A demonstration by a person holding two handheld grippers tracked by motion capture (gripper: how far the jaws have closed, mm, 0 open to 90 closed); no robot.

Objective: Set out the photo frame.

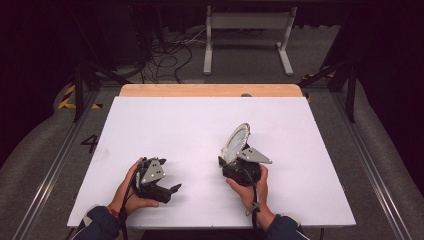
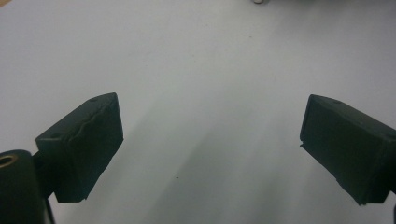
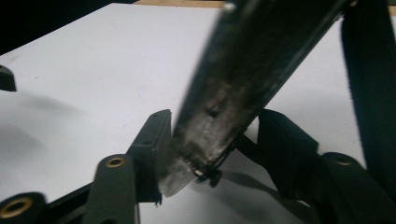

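My right gripper (image 1: 231, 161) is shut on the lower edge of a round silvery disc (image 1: 237, 141) with a beaded rim. The disc stands tilted in the air above the white table (image 1: 200, 120), right of its middle. In the right gripper view the disc (image 3: 243, 74) runs edge-on, dark and blurred, between the two black jaws of the right gripper (image 3: 215, 140), its rim against the left pad. My left gripper (image 1: 171, 191) lies low near the table's front left and points right. In its own view the left gripper (image 2: 210, 144) is open, with bare white table between its jaws.
A strip of wood (image 1: 210, 90) borders the table's far edge. Beyond it on the floor are a white frame (image 1: 247, 30) and loose cables (image 1: 165, 55). Metal rails (image 1: 50, 170) run along both sides of the table. A black strap (image 3: 366, 93) crosses the right gripper view.
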